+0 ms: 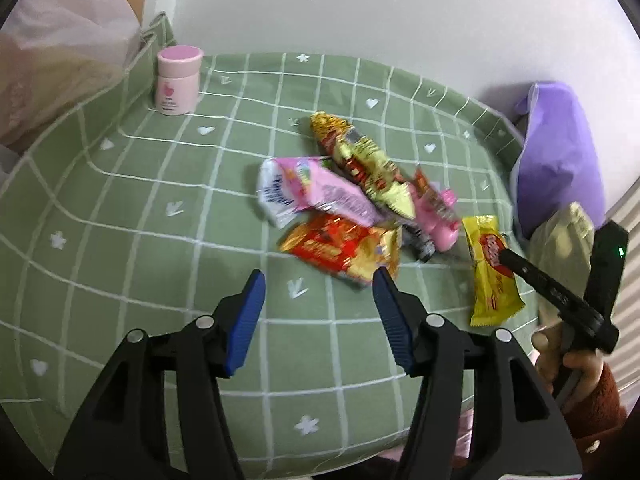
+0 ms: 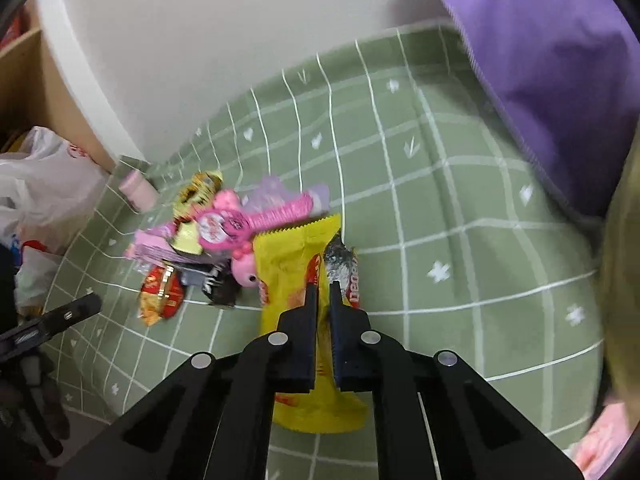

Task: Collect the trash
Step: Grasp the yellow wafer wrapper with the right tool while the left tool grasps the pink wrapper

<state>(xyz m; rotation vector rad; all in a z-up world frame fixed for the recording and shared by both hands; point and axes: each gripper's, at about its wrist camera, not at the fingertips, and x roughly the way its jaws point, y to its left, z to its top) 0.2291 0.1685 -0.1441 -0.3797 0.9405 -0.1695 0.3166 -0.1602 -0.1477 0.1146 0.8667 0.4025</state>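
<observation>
A heap of snack wrappers lies on the green checked cloth (image 1: 140,216): a gold and red wrapper (image 1: 360,156), a pink and white packet (image 1: 312,192), a red and gold packet (image 1: 336,248) and a pink toy (image 1: 436,216). A yellow wrapper (image 1: 492,272) lies to the right of the heap. My left gripper (image 1: 320,280) is open and empty, just short of the red packet. My right gripper (image 2: 324,290) is shut on the yellow wrapper (image 2: 288,264), pinching its middle fold against the cloth.
A pink jar (image 1: 178,80) stands at the far left corner. A purple bag (image 1: 560,152) and a beige bag (image 1: 560,248) sit at the right edge. A white plastic bag (image 2: 40,184) hangs off the left side. A white wall is behind.
</observation>
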